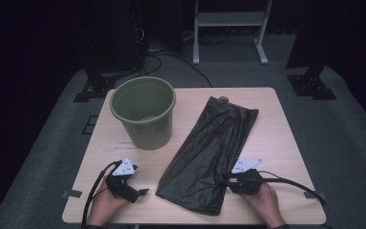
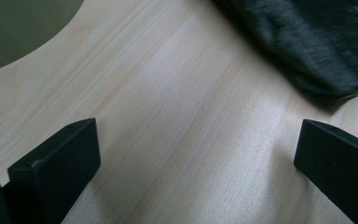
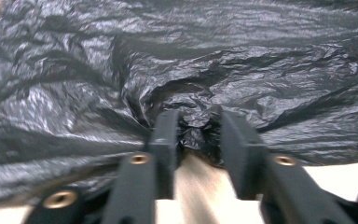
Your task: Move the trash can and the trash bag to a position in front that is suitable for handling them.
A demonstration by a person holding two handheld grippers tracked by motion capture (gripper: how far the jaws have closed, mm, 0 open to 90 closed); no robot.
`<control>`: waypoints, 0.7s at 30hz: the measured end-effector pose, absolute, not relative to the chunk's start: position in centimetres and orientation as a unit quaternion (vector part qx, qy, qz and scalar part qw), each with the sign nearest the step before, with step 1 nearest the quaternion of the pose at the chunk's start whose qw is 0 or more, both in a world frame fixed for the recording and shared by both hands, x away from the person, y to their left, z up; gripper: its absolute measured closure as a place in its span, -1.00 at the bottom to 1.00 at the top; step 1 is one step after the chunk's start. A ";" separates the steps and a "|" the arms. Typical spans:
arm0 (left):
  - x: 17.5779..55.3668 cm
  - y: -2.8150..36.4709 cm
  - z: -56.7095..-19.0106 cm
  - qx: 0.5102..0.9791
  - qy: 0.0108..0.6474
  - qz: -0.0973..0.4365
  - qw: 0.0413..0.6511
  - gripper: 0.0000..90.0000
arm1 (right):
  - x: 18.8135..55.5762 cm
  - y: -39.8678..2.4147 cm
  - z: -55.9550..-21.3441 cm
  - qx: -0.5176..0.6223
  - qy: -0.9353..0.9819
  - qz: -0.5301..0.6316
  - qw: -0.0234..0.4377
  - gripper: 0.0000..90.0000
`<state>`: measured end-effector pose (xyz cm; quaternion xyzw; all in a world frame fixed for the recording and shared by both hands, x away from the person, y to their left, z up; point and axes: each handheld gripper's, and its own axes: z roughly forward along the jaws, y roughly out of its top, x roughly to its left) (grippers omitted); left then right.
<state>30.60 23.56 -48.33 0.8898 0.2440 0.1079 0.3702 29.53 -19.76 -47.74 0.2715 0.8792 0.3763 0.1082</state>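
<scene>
A crumpled black plastic bag (image 1: 209,148) lies flat and diagonal across the middle of the wooden table (image 1: 276,133). At its near right edge my right gripper (image 1: 225,180) pinches a bunched fold of the bag (image 3: 168,56); in the right gripper view the gripper (image 3: 198,130) has its jaws pressed in on the puckered plastic. My left gripper (image 1: 143,192) rests on the table near the front left, pointing right toward the bag. In the left gripper view it (image 2: 196,154) stands open over bare wood, with the bag's edge (image 2: 307,42) farther ahead.
An olive-green bin (image 1: 143,112) stands upright at the table's back left, and its wall (image 2: 18,28) shows in the left gripper view. Cables trail from both grippers. Dark stands and a white frame (image 1: 228,28) are on the floor beyond the table.
</scene>
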 end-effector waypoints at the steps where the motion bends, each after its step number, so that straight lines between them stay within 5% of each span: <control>1: 30.6 23.6 -48.3 0.890 0.244 0.108 0.370 -1.00 | 29.5 -19.8 -47.7 0.271 0.880 0.375 0.108 0.73; 4: 30.6 23.6 -48.3 0.890 0.244 0.108 0.370 -1.00 | 29.5 -19.8 -47.7 0.267 0.882 0.376 0.100 0.95; 21: 30.6 23.6 -48.3 0.890 0.244 0.108 0.370 -1.00 | 29.7 -23.9 -46.8 0.302 0.868 0.382 0.098 0.96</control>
